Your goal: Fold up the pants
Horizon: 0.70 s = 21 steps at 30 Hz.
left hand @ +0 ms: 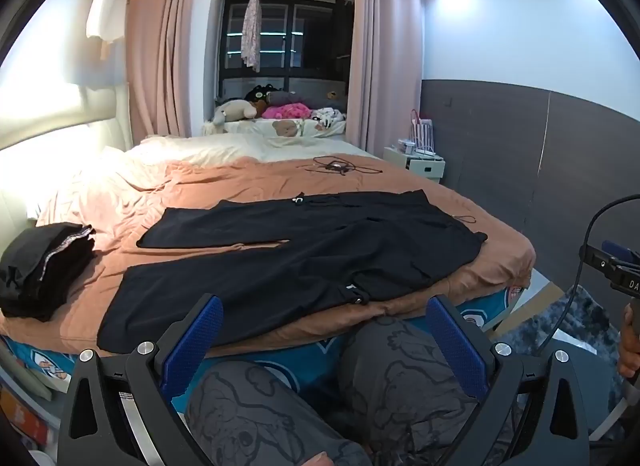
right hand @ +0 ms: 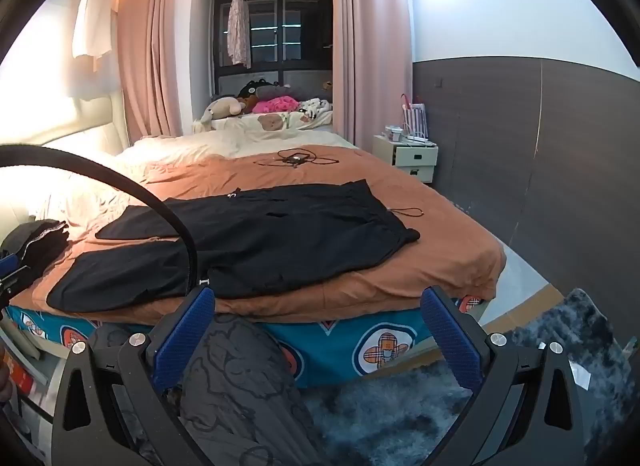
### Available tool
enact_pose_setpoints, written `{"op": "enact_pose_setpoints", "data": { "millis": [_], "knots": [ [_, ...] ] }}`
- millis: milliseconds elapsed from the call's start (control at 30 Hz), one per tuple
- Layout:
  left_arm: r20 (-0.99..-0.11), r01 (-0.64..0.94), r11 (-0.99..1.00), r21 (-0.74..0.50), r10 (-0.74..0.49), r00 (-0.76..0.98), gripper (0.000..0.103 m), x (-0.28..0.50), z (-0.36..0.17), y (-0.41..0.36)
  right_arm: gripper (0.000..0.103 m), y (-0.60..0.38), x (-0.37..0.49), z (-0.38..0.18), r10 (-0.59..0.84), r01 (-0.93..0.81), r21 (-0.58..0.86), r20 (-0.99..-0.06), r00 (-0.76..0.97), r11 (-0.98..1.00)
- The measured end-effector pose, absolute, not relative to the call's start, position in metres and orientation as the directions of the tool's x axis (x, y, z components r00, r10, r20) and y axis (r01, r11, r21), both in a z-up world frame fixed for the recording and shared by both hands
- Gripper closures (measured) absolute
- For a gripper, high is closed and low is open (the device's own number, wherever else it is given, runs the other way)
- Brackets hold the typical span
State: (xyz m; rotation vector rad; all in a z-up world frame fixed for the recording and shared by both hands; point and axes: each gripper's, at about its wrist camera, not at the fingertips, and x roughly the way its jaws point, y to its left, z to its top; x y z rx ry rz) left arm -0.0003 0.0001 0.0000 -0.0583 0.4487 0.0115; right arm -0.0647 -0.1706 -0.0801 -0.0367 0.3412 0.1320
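Black pants (left hand: 304, 254) lie spread flat across the orange bedspread (left hand: 224, 185), legs pointing left and waistband to the right; in the right wrist view the pants (right hand: 280, 242) run the same way. My left gripper (left hand: 324, 316) hangs open short of the bed's near edge, above a person's knees in grey printed trousers (left hand: 400, 362). My right gripper (right hand: 318, 308) is open too, held before the bed's near edge, nothing between its blue pads (right hand: 452, 342). Neither gripper touches the pants.
A stack of folded dark clothes (left hand: 44, 266) sits at the bed's left end. Cables and a small device (left hand: 340, 165) lie farther back on the bedspread. A white nightstand (right hand: 414, 155) stands right of the bed, a grey shaggy rug (right hand: 400, 418) below. A black cable (right hand: 160, 201) arcs across the right wrist view.
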Motion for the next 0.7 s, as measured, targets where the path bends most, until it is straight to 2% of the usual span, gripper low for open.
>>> {"op": "enact_pose_setpoints", "data": {
  "millis": [700],
  "knots": [
    [-0.442,-0.045,0.998,-0.040,0.023,0.897,0.000,-0.0023,-0.0038,0.0024,0.000,-0.1690,-0.0655,-0.0807,0.121,-0.135,-0.020,-0.328,0.937,0.991]
  ]
}}
